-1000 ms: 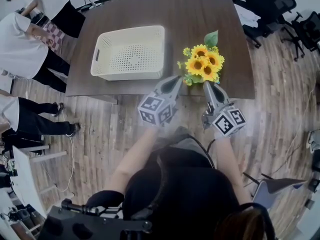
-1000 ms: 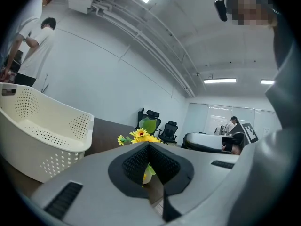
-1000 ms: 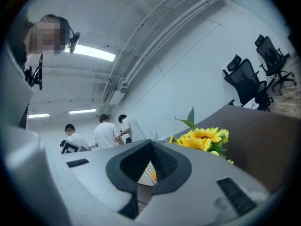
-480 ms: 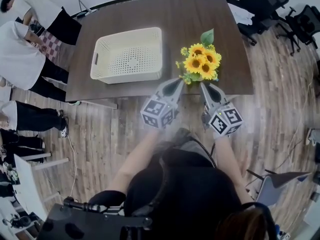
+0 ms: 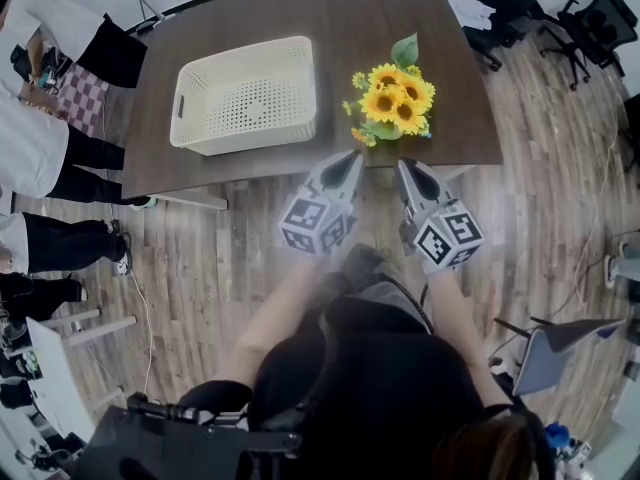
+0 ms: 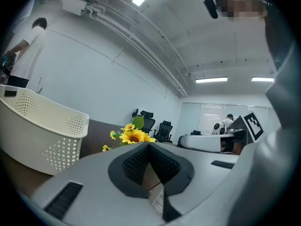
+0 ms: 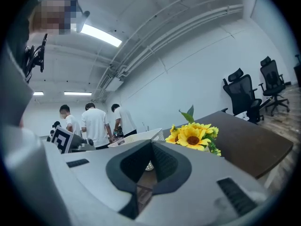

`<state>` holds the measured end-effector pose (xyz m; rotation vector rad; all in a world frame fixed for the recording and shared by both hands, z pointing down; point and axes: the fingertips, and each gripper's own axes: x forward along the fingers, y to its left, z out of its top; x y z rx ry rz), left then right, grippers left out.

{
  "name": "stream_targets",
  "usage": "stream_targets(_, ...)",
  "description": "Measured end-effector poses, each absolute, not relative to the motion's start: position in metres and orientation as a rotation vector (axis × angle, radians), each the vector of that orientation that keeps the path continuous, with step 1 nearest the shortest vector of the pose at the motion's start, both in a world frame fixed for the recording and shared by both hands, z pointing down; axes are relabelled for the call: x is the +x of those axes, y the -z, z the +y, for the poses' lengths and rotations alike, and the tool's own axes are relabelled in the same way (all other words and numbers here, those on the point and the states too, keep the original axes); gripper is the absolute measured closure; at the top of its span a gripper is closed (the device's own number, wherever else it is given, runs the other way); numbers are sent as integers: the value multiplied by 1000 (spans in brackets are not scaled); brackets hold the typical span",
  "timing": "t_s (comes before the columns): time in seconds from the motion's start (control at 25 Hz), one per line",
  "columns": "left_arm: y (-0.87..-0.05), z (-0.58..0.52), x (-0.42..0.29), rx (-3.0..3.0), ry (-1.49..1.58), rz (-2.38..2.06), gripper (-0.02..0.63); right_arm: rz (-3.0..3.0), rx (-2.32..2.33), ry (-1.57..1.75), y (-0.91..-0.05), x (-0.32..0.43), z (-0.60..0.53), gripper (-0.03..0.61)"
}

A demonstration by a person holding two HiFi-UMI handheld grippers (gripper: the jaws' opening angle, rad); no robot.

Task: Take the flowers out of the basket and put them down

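A bunch of yellow sunflowers (image 5: 392, 104) with a green leaf lies on the brown table (image 5: 340, 28), right of the cream basket (image 5: 247, 108), which looks empty. The same sunflowers (image 6: 131, 134) show beyond the left jaws and, as sunflowers (image 7: 194, 135), beyond the right jaws. My left gripper (image 5: 352, 158) and right gripper (image 5: 404, 166) hover side by side at the table's near edge, just short of the flowers. Both are shut with nothing between the pads. The basket (image 6: 37, 126) fills the left of the left gripper view.
Several people (image 5: 40, 148) stand at the table's left end, and people (image 7: 94, 124) also show in the right gripper view. Office chairs (image 5: 560, 18) stand at the far right. Wood flooring (image 5: 200, 258) lies below the grippers.
Both grippers have drawn back a little from the flowers toward the table's near edge. The flowers and the basket lie where they were.
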<state>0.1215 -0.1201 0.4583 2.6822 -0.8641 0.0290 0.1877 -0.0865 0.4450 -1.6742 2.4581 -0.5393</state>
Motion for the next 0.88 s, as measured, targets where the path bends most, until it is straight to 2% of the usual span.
stream_targets(0.88,-463,-46,111,2686,-11,-845,614,2507,-1745,487,-451,166,-13,578)
